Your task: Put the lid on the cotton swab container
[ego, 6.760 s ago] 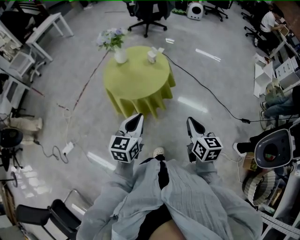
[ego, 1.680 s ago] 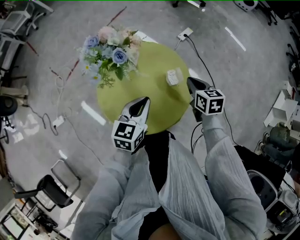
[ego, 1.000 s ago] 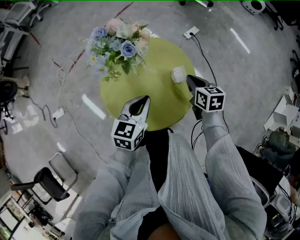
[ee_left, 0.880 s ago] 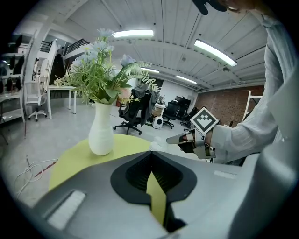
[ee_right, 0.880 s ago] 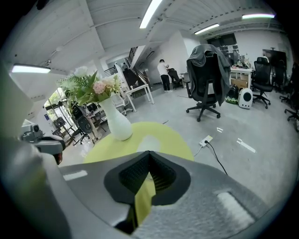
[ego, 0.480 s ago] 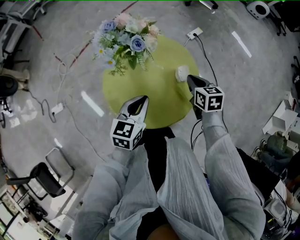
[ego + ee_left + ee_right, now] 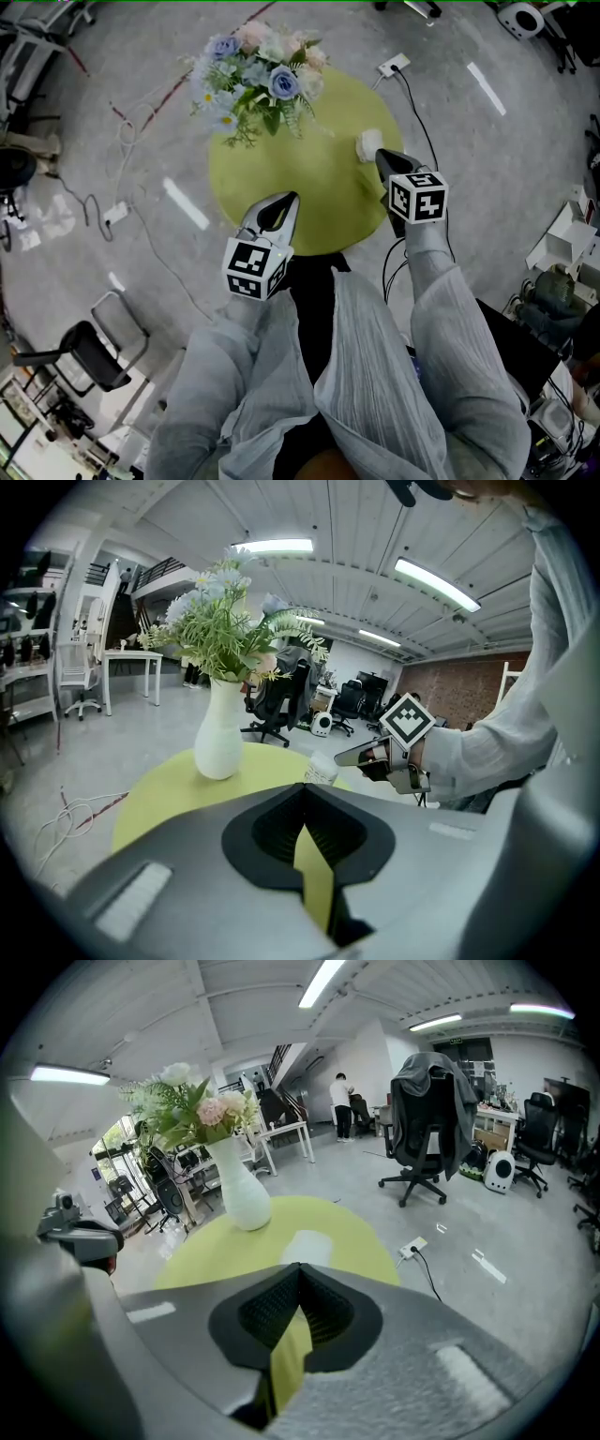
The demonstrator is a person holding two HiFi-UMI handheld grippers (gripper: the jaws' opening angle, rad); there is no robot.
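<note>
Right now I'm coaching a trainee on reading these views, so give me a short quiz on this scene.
1. Multiple choice: of the white vase and the cotton swab container, which stands nearer the right gripper? A: the vase. B: the container.
2. True or false: the left gripper is shut on the cotton swab container.
3. Fill in: the tablecloth on the round table is ___ in colour.

Key:
1. B.
2. False. The left gripper is shut with nothing in it, and the container stands on the tablecloth.
3. Yellow-green.
</note>
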